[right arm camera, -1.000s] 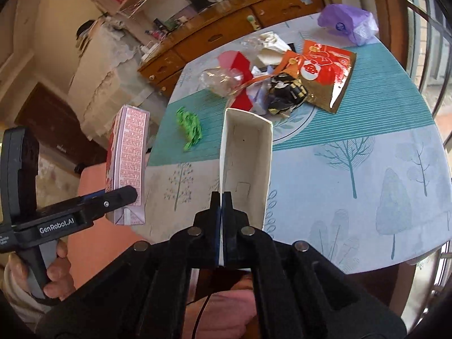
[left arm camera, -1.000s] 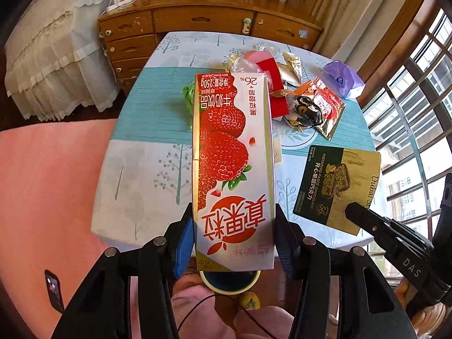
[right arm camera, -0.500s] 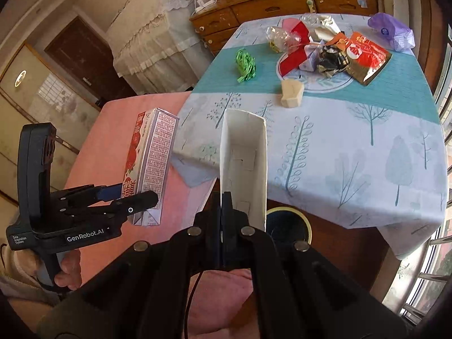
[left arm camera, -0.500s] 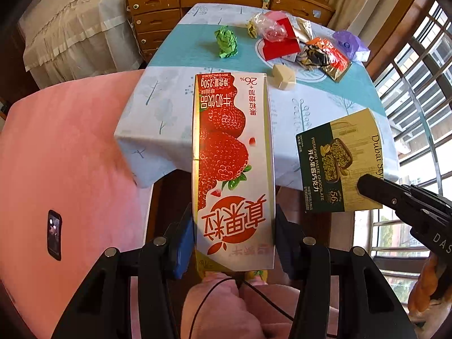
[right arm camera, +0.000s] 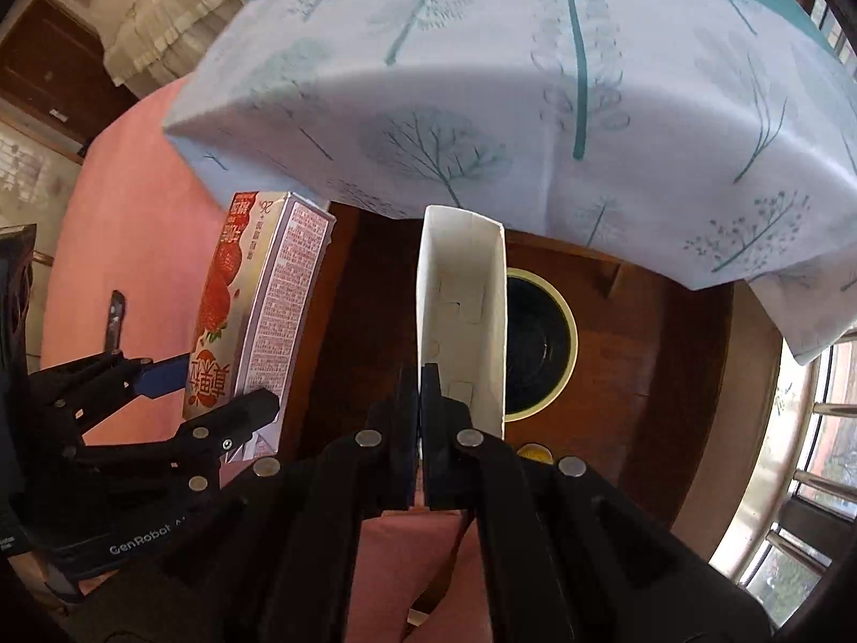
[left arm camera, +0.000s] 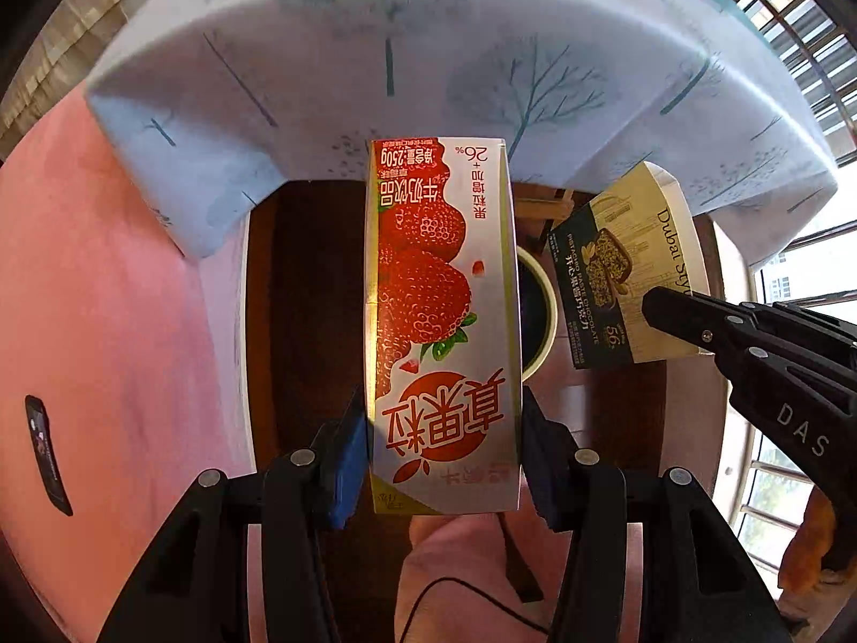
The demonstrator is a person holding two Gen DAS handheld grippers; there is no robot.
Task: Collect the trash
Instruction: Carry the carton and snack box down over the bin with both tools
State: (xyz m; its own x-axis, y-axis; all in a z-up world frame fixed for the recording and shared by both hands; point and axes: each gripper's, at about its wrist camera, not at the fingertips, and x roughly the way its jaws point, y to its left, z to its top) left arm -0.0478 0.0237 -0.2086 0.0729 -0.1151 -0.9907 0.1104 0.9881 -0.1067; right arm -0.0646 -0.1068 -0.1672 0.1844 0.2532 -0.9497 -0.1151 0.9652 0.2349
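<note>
Whereas a second ago both my grippers were up over the tabletop with the trash pile in sight, they have since dropped below the table edge, and the tablecloth (left arm camera: 428, 53) now hangs across the top of both views with the bin (right arm camera: 541, 343) on the dark wood floor beneath it.

My left gripper (left arm camera: 444, 461) points almost straight down, its blue pads pressed on the two sides of the strawberry milk carton (left arm camera: 442, 321), which stands lengthwise out from the jaws. That carton covers most of the bin from the left camera; only an arc of the pale rim shows at its right edge.

My right gripper (right arm camera: 420, 418) tilts steeply down, jaws pinched tight on one thin wall of the chocolate box (right arm camera: 463, 316). Its open white inside faces the right camera, and it sits just left of the bin's mouth, overlapping the rim. Whether either piece is already directly over the opening I cannot say for sure, given the fisheye bend.

Left of the bin lies pink bedding (left arm camera: 107, 321) with a phone (left arm camera: 45, 455) on it.
</note>
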